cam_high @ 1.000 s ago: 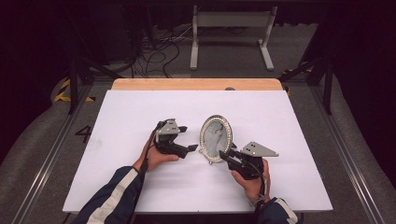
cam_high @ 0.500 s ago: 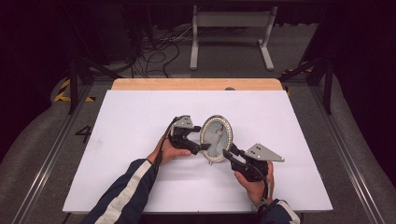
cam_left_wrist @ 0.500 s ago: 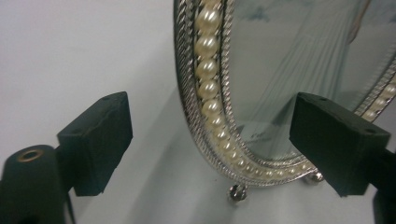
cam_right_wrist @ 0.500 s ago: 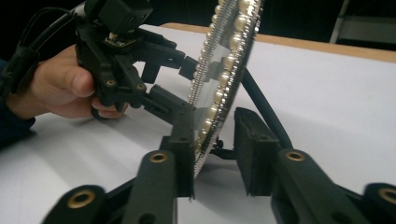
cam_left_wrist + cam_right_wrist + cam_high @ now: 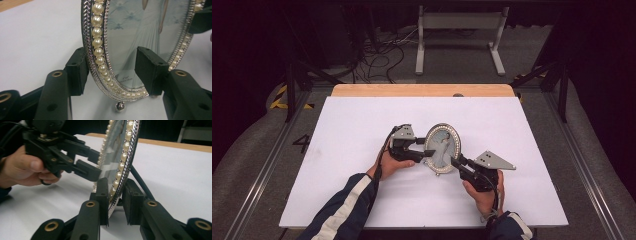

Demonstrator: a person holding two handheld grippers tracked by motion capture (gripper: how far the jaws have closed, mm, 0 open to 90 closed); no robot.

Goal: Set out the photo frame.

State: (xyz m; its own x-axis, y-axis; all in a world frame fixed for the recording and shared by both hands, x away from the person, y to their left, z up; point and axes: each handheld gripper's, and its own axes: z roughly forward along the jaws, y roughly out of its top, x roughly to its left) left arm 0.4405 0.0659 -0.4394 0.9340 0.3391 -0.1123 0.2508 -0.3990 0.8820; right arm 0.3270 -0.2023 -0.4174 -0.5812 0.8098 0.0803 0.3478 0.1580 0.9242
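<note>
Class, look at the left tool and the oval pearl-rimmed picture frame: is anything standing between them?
Nothing visible does. The left tool already straddles the picture frame rim; its jaws have just been closing, one pad behind, one still apart in front of the glass.

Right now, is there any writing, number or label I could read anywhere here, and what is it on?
"4": painted pale on the grey floor left of the table.
Small print low on the photo insert in the picture frame: too small and blurred to read.
Nothing else is legible.
</note>
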